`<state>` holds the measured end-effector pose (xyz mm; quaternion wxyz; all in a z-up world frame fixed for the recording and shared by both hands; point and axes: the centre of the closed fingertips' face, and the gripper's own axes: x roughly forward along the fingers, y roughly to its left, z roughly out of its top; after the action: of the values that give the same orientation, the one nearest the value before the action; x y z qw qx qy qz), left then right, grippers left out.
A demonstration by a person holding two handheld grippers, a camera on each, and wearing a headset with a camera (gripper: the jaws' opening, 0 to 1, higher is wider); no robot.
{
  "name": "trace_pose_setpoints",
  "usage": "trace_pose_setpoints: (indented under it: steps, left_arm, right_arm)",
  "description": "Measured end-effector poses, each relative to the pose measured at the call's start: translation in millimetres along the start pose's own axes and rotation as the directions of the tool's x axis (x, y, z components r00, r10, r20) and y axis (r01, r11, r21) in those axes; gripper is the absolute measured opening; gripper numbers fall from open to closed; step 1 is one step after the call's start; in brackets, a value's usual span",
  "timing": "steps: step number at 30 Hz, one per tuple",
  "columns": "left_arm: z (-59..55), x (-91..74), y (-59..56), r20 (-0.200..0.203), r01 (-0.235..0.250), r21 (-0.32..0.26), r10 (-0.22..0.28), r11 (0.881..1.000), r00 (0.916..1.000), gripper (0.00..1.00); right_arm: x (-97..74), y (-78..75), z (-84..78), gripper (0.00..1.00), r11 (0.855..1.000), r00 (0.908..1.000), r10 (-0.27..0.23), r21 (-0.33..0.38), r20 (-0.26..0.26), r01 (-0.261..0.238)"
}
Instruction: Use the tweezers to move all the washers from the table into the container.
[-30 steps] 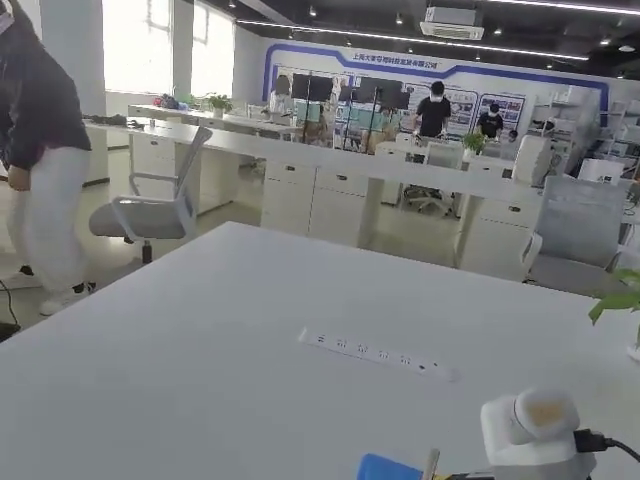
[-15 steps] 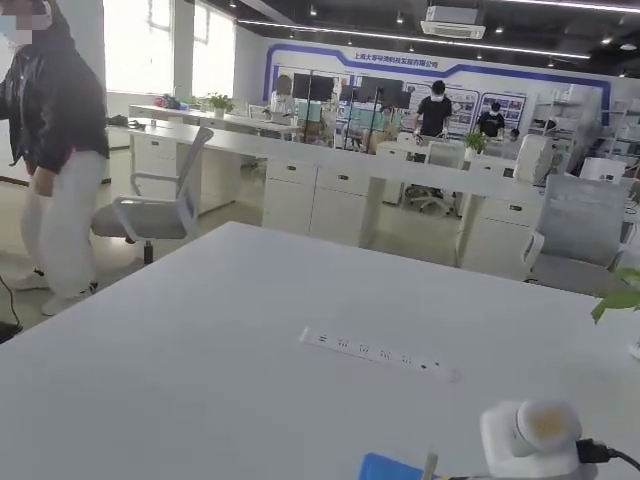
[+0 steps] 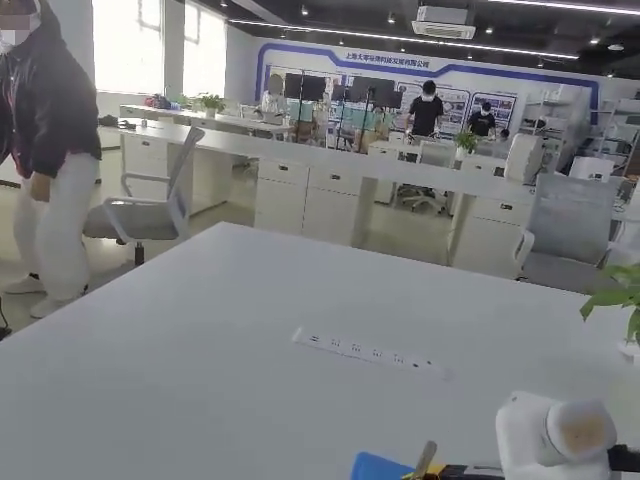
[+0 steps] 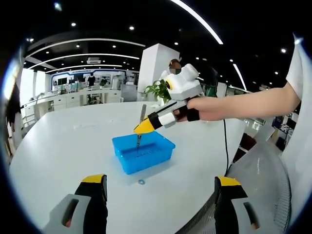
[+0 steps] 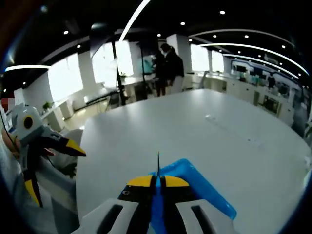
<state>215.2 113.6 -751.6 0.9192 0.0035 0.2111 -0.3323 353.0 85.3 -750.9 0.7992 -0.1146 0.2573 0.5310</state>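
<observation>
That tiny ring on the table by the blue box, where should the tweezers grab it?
Probably its rim, from straight above. The washer lies flat on the table, close by the blue container, so no side offers an edge to pinch. One tip of the tweezers could go through the hole, the other outside the rim.

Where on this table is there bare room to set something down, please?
Free: the wide table stretch left of the power strip, and the band beyond it to the far edge. Crowded: around the blue container, where the right gripper holds the tweezers over it and a washer lies beside it.
</observation>
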Motion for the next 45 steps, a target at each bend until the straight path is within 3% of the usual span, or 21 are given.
trace_pose_setpoints:
  steps: [8,15,24,30,36,41,45]
  left_arm:
    - [0.3,-0.3,-0.3,0.001,-0.001,0.000,0.001,1.000,1.0000,0.93]
    - [0.5,-0.3,-1.1,0.000,0.001,0.003,-0.001,1.000,1.0000,0.93]
    - [0.7,-0.4,-1.2,0.001,0.002,0.002,-0.002,1.000,1.0000,0.93]
    - [0.9,-0.7,-0.1,0.004,-0.002,-0.002,0.002,1.000,1.0000,0.93]
    - [0.4,-0.6,0.1,0.003,-0.002,-0.001,0.002,1.000,1.0000,0.93]
    - [0.4,-0.7,0.5,0.004,-0.002,-0.005,0.002,1.000,1.0000,0.93]
    - [0.2,-0.4,0.1,0.002,0.000,-0.002,0.000,1.000,1.0000,0.93]
  right_arm:
    - [-5.2,28.5,4.4,0.03,0.997,0.9986,0.052,-0.051,-0.004,-0.053]
    - [1.4,49.1,-5.5,0.03,0.993,0.9929,0.116,-0.022,-0.026,-0.117]
    - [26.6,57.9,-32.5,0.04,0.989,0.9851,0.149,0.039,-0.087,-0.146]
    - [38.0,60.5,-46.2,0.04,0.990,0.9808,0.141,0.035,-0.135,-0.137]
    - [40.9,58.3,-53.6,0.04,0.992,0.9784,0.123,0.015,-0.166,-0.122]
    - [39.4,60.4,-54.6,0.04,0.991,0.9774,0.132,0.021,-0.165,-0.131]
    - [37.1,65.2,-56.5,0.04,0.989,0.9741,0.143,-0.020,-0.175,-0.149]
